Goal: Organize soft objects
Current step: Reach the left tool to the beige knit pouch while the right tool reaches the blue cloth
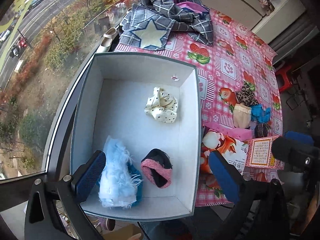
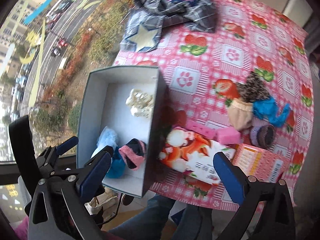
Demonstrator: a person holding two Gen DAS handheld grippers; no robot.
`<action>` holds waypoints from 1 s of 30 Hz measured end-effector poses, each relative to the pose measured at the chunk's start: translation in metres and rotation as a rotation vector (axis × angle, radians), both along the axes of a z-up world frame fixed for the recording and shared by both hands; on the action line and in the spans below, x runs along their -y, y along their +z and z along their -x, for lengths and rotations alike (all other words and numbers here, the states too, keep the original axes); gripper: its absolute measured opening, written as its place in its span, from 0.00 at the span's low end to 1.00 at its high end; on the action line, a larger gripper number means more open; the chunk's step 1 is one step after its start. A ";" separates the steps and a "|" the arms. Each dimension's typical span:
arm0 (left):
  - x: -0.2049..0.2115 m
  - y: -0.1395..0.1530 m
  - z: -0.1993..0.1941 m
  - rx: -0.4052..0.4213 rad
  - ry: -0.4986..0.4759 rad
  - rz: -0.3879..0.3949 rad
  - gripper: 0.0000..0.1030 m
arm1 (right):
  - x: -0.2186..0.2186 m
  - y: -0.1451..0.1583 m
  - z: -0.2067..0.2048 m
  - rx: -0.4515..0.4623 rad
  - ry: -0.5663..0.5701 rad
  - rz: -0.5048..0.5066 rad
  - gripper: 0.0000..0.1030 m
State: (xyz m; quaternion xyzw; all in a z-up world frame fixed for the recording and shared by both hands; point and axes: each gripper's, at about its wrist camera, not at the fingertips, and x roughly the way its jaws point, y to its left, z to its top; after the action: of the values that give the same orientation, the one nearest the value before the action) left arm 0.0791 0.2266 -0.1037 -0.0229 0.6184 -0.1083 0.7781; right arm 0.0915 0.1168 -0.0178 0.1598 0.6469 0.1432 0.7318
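Note:
A grey box (image 1: 138, 57) with a white inside stands at the table's left edge. In it lie a cream dotted scrunchie (image 1: 162, 108), a light blue fluffy item (image 1: 117, 172) and a pink and black sock roll (image 1: 157, 168). My left gripper (image 1: 158, 180) is open above the box's near end, empty. My right gripper (image 2: 163, 177) is open and empty over the box's right wall (image 2: 155, 132). On the table to the right lie a leopard item (image 1: 246, 97), a beige sock (image 1: 242, 115), a blue item (image 1: 260, 112) and a dark roll (image 1: 262, 130).
A pink strawberry tablecloth (image 1: 230, 60) covers the table. A tissue pack (image 1: 224, 152) and a pink sponge (image 1: 234, 131) lie beside the box, with a small pink carton (image 1: 262, 152). Crumpled plaid clothes (image 1: 168, 20) lie at the far edge. A window is at the left.

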 end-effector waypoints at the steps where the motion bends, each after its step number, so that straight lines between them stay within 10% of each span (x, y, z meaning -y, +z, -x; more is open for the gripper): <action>1: 0.006 0.002 0.000 0.002 -0.017 -0.002 1.00 | 0.014 0.001 0.002 -0.003 -0.028 -0.003 1.00; 21: 0.163 -0.007 -0.016 -0.030 -0.297 -0.103 1.00 | 0.219 -0.048 0.052 -0.131 -0.429 -0.042 1.00; 30: 0.207 -0.048 -0.049 -0.183 -0.316 -0.090 1.00 | 0.262 -0.092 0.064 -0.216 -0.480 -0.082 1.00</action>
State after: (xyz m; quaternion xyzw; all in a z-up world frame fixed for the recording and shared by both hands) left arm 0.1278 0.0196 -0.1515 0.0996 0.6865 -0.1986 0.6923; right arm 0.0279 -0.1448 -0.1096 0.3525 0.6586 -0.0264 0.6643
